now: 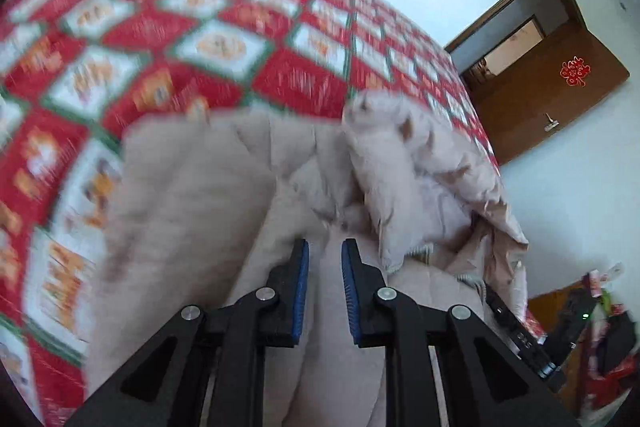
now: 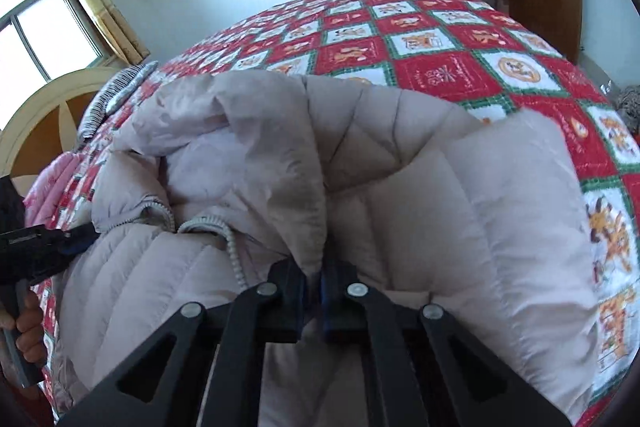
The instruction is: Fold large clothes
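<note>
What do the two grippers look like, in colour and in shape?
Both the left gripper and the right gripper have black angular link arms with triangular cut-outs, joined by round silver rivets. The fingers carry blue ribbed pads. No cables or sleeves show.

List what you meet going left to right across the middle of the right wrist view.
Headboard → left gripper → zipper → padded jacket, pinched by the right gripper → quilt.

A red double-happiness sign (image 1: 575, 71) hangs on the brown door (image 1: 560, 99); the bedspread's lettering is unreadable.
</note>
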Tool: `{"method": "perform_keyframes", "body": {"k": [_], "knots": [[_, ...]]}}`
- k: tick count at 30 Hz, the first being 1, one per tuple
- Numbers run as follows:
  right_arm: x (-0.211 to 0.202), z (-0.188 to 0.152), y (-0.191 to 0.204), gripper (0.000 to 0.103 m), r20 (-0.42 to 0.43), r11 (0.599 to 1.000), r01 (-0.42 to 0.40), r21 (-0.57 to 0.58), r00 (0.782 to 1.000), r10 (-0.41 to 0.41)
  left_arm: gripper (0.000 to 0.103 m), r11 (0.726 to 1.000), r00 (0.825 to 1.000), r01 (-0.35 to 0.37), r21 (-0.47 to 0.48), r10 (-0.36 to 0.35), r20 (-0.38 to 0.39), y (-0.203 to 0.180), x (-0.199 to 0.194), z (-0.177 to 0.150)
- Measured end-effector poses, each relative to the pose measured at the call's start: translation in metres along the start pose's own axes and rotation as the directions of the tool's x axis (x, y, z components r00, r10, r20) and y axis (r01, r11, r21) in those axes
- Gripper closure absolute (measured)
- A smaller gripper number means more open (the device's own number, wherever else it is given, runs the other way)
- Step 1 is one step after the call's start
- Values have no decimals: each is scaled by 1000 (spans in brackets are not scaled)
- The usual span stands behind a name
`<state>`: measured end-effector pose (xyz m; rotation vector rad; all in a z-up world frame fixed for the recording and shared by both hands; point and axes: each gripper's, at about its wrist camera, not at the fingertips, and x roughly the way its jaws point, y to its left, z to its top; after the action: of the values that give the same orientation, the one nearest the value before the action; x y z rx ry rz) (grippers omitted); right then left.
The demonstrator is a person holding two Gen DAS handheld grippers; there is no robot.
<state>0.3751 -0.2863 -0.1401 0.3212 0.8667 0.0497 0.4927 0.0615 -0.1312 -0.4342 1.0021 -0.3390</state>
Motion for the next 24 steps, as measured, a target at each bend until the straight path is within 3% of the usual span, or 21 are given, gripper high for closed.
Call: {"method": "perform_keyframes", "body": {"k": [2, 4, 6, 7, 8, 9, 11, 14, 16, 17, 18, 20, 22, 24], "knots": [[-13, 5, 11, 82, 19, 997, 69, -44, 998, -68, 86, 999, 997, 5, 41, -8, 80, -12, -17, 9], [-40, 14, 16, 62, 139, 995, 96, -37, 986, -90, 80, 998, 990, 7, 70, -17, 143, -25, -27, 18], [-71, 24, 22, 21, 290, 994, 109, -14, 952, -100, 42, 997, 988, 4, 75, -15, 153, -34, -19, 26], [-86, 32, 28, 18, 368, 992, 125, -6, 923, -114, 35, 998, 988, 22, 65, -32, 153, -35, -12, 28], [-93, 41, 35, 18, 415, 991, 136, -15, 902, -118, 34, 998, 988, 40, 52, -48, 146, -36, -3, 27], [-94, 49, 40, 20, 428, 990, 141, -26, 896, -117, 34, 998, 990, 58, 32, -62, 125, -34, 6, 29], [-82, 74, 55, 28, 415, 989, 134, -60, 905, -98, 34, 995, 993, 101, -22, -100, 59, -33, 29, 31], [-58, 95, 64, 29, 369, 993, 100, -63, 927, -70, 34, 998, 999, 41, -42, -41, -3, -36, 53, 33], [-40, 104, 64, 31, 331, 997, 58, -41, 943, -41, 53, 998, 1000, 25, -57, -24, 6, -31, 62, 34], [-35, 104, 65, 47, 322, 998, 53, -30, 946, -41, 93, 997, 999, 53, -58, -54, -9, -30, 64, 34], [-26, 106, 65, 68, 299, 998, 55, -23, 953, -46, 96, 994, 995, 92, -60, -94, -36, -30, 66, 32], [-15, 108, 61, 84, 258, 999, 34, 1, 966, -33, 97, 995, 995, 100, 6, -100, -21, -39, 53, 21], [-18, 104, 61, 84, 263, 1000, 24, 12, 965, -26, 98, 994, 996, 79, 81, -81, 32, -49, 31, 10], [-19, 108, 60, 84, 279, 999, 37, 18, 960, -41, 98, 993, 993, 78, 92, -86, 86, -47, 6, -1]]}}
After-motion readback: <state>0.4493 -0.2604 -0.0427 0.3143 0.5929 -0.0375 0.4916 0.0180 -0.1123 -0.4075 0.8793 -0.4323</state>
